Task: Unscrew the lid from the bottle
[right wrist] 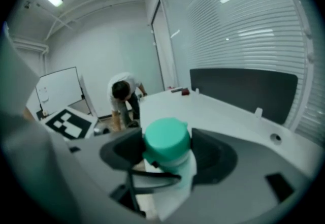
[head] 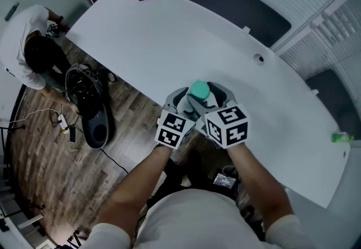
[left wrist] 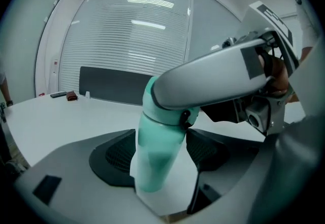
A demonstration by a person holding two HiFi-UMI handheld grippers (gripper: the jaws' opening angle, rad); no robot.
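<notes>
Beyond, a person [head: 31, 44] bends by the table [head: 186, 33]; right gripper [right wrist: 167, 153] straddles the lid [right wrist: 165, 135].

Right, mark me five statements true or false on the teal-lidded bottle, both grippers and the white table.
1. The round teal lid sits on the pale translucent plastic bottle. True.
2. The left gripper is shut on nothing. False: its jaws stand apart, either side of the bottle.
3. The right gripper has the lid between its jaws. True.
4. A person in a white top bends over beside the curved white table. True.
5. The bottle is at the table's far end. False: it is between the grippers, by the near edge.
</notes>
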